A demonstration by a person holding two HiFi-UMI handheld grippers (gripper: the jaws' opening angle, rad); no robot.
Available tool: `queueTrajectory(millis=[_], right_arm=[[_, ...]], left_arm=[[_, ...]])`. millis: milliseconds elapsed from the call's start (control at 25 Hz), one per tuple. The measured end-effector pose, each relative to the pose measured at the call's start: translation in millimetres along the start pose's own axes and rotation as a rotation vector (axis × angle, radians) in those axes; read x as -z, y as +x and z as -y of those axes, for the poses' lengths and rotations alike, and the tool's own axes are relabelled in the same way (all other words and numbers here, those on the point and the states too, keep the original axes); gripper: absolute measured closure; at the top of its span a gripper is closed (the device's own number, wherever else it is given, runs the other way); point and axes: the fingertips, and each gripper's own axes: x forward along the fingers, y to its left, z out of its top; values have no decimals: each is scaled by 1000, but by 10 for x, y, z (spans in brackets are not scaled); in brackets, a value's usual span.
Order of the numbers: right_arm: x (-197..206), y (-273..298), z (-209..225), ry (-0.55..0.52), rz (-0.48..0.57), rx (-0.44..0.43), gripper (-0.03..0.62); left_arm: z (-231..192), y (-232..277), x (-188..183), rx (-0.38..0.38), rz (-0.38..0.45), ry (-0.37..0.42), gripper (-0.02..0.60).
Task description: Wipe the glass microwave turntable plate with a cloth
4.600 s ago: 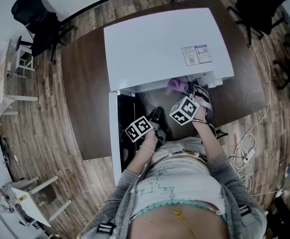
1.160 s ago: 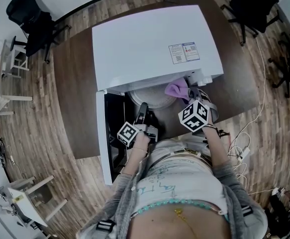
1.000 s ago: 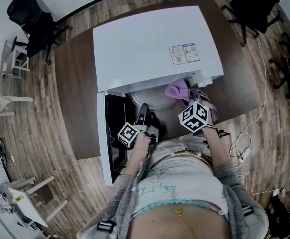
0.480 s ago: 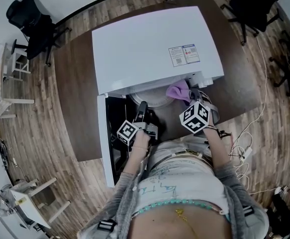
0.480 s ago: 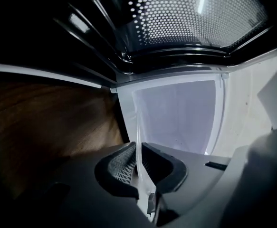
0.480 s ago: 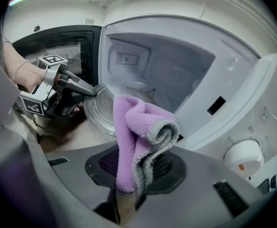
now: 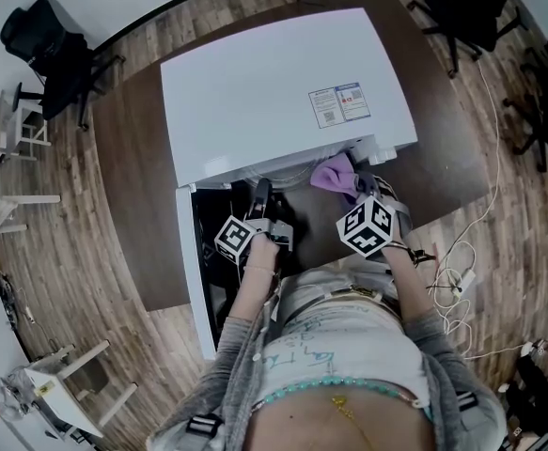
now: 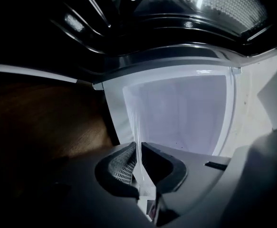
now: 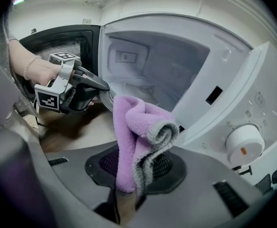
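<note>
Pinching the clear round glass turntable plate (image 8: 133,115) edge-on, left tool (image 8: 138,147) sits narrow on its rim, lower centre, at the white microwave's (image 7: 274,92) open mouth. Right tool (image 9: 136,172) clamps a folded purple fleece cloth (image 9: 138,125). Best approach, likely: firm rim grip, cloth flat on the glass face, light strokes. Top sticker (image 7: 337,103): print too small to read.

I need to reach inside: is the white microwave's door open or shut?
Open. The door of the white microwave oven stands swung out leftward, and the right gripper view looks straight into the white cavity.
</note>
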Motion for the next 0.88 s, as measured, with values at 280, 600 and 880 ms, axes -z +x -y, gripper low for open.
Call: queueTrajectory(millis=[280,600,880], right_arm=[[-20,12,21,8,4,0,482],[7,33,41,14,-3,3,482],[43,9,61,30,-12,10,482]], left_arm=[[55,83,-70,-7,17,-4,541],[89,244,-153,-8,30,-3,543],[157,288,-186,-36,24,33,543]])
